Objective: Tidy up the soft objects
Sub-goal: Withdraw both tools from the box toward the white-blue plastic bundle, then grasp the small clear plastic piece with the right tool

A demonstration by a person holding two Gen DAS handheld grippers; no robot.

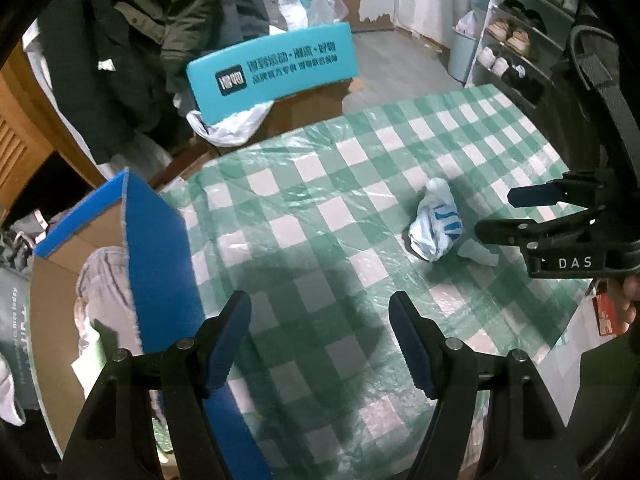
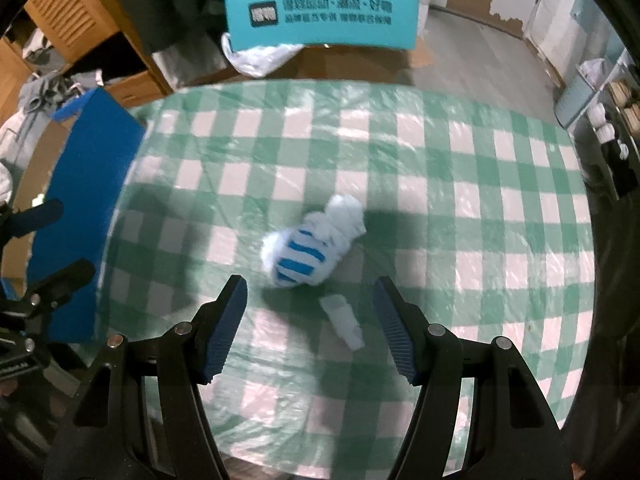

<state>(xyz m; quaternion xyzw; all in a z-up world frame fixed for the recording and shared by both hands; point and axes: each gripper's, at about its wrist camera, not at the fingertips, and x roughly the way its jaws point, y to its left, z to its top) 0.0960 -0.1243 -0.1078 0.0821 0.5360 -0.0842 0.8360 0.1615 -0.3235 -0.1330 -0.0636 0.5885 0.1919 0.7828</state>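
**Right gripper lines up over the rolled sock**

A white sock with blue stripes [image 2: 310,246], bundled into a soft lump, lies on the green-checked worktop [image 2: 480,184], with a small pale scrap [image 2: 344,320] just beside it on the near side. The right gripper [image 2: 310,330] points steeply down with its jaws spread and nothing between the pads; the sock sits just ahead of the gap, roughly centred, while the scrap lies inside the gap's line. The bundle's long axis runs diagonally, from its striped near-left end to its fluffy white far-right end, so the jaws would cross it at a slant.

The left gripper [image 1: 320,344] is also spread and empty, hovering over bare worktop with the sock well off to its right. Beside it, at the worktop's left edge, stands an open cardboard box with blue flaps [image 1: 160,240], already holding some pale cloth.

The right hand is clearly the nearer one; a short reach forward and down looks enough to bring the pads around the sock.
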